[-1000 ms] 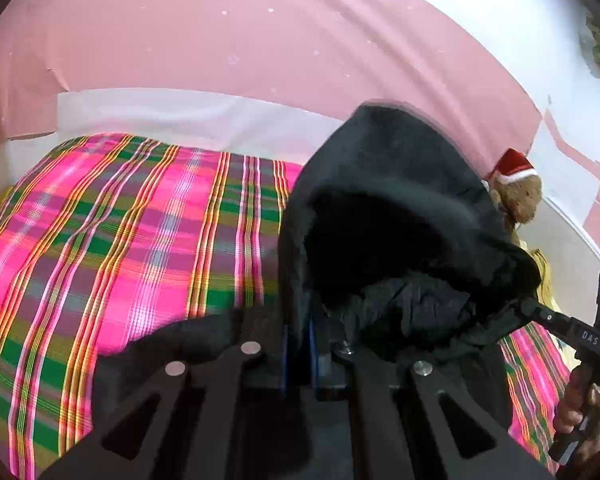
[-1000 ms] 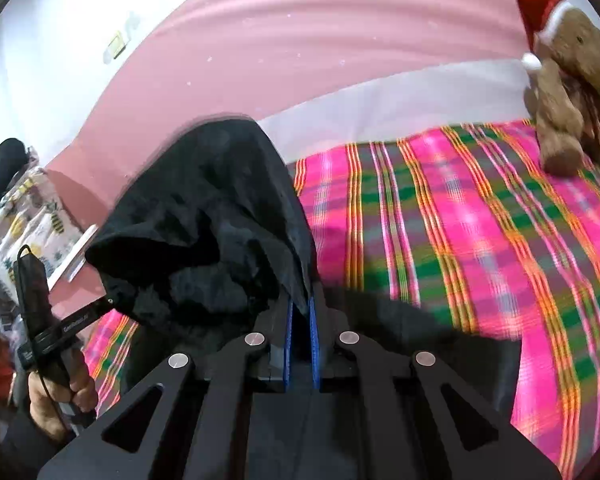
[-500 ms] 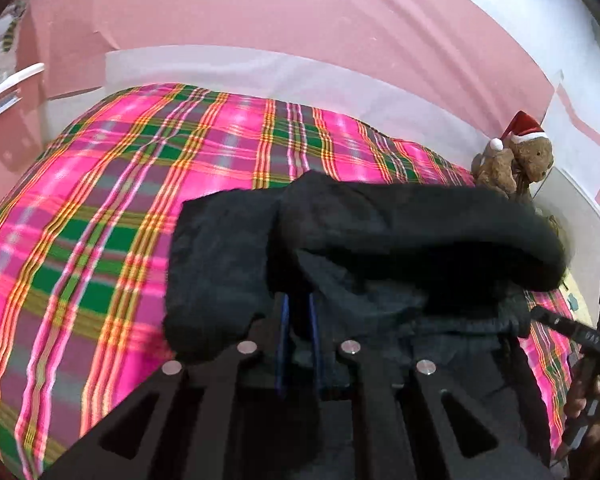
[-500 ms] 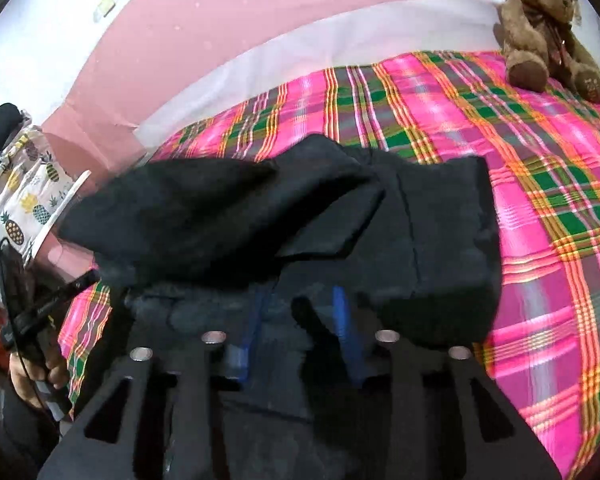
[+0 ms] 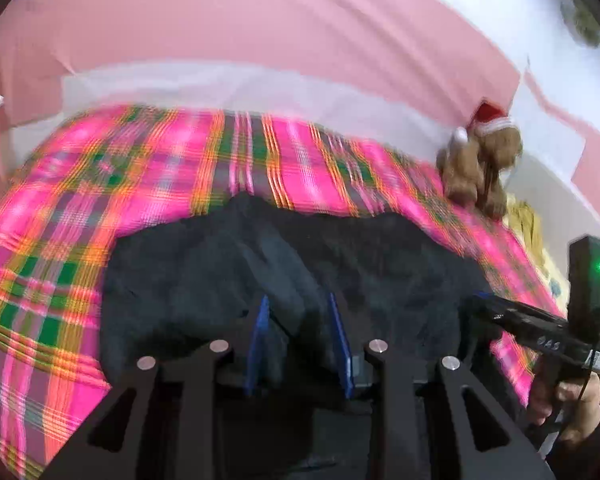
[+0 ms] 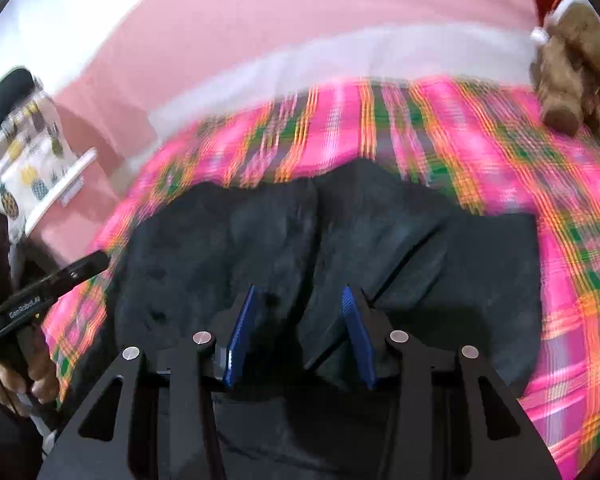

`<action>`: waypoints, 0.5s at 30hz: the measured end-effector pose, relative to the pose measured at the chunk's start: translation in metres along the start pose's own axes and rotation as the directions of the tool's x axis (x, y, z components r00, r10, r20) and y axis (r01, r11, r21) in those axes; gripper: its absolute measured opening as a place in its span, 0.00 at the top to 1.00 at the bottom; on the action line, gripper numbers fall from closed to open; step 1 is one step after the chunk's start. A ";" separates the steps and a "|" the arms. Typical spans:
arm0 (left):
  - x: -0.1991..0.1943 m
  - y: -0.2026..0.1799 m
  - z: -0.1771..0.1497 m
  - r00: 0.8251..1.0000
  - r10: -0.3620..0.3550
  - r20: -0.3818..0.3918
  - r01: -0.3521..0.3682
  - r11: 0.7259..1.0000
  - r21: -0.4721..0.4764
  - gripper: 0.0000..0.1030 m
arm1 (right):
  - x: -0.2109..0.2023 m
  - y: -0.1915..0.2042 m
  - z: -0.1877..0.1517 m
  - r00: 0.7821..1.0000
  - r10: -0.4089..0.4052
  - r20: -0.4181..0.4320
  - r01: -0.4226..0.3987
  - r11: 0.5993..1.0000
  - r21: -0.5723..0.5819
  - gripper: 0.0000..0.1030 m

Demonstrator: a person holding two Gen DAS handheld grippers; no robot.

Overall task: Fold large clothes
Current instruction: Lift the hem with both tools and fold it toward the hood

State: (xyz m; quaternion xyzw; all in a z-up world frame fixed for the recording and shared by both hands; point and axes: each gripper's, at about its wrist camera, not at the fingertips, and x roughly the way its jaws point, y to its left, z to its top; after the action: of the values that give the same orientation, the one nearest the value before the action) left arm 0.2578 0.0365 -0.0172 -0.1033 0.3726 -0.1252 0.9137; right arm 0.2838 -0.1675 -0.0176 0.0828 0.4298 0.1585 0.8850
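- A black garment [image 5: 284,264] is lying spread on a bed covered by a pink, green and orange plaid blanket [image 5: 60,240], taking up the near middle of the blanket in both wrist views.
- The left gripper [image 5: 298,308] is hanging over the near part of the garment, its blue-lined jaws opening; a ridge of the dark cloth is sitting between them, and the pads are not pressing on it.
- The right gripper [image 6: 298,300] is pointing down at the same garment with its jaws standing apart; a fold of cloth is rising into the gap, loose between the pads.
- In the right wrist view, the garment [image 6: 340,240] is showing a crease running up its middle and a squarer flap reaching out to the right.
- A brown teddy bear [image 5: 480,164] in a red and white hat is sitting at the far right corner of the blanket, well apart from the garment.
- A hand [image 5: 576,408] is gripping the handle of the right gripper at the right edge of the left wrist view.
- Another hand [image 6: 16,376] is gripping the handle of the left gripper at the left edge of the right wrist view.
- A pink and white wall [image 5: 260,32] is running behind the bed.
- Both views are blurring with motion, so the plaid lines are smearing.
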 end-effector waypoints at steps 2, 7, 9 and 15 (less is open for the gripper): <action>0.018 -0.001 -0.021 0.999 0.000 -0.053 0.000 1.000 0.005 0.69 | 0.023 0.003 -0.027 0.998 -0.007 -0.056 0.007 1.000 -0.006 0.56; 0.044 0.012 -0.056 0.994 0.036 -0.102 -0.038 0.999 -0.011 0.66 | 0.041 0.001 -0.058 0.999 -0.005 -0.042 0.007 0.999 0.034 0.56; 0.043 0.012 -0.052 0.993 0.045 -0.107 -0.048 0.998 -0.028 0.66 | 0.046 0.002 -0.057 0.999 -0.007 -0.050 0.009 0.999 0.039 0.56; 0.006 0.001 -0.042 0.997 0.072 -0.035 -0.073 0.996 -0.053 0.67 | 0.040 -0.003 -0.057 0.998 0.020 -0.057 -0.016 0.998 0.062 0.56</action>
State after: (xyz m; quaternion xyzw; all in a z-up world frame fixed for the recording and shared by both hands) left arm 0.2320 0.0310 -0.0510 -0.1123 0.3946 -0.0835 0.9081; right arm 0.2628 -0.1552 -0.0832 0.1092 0.4590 0.1555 0.8679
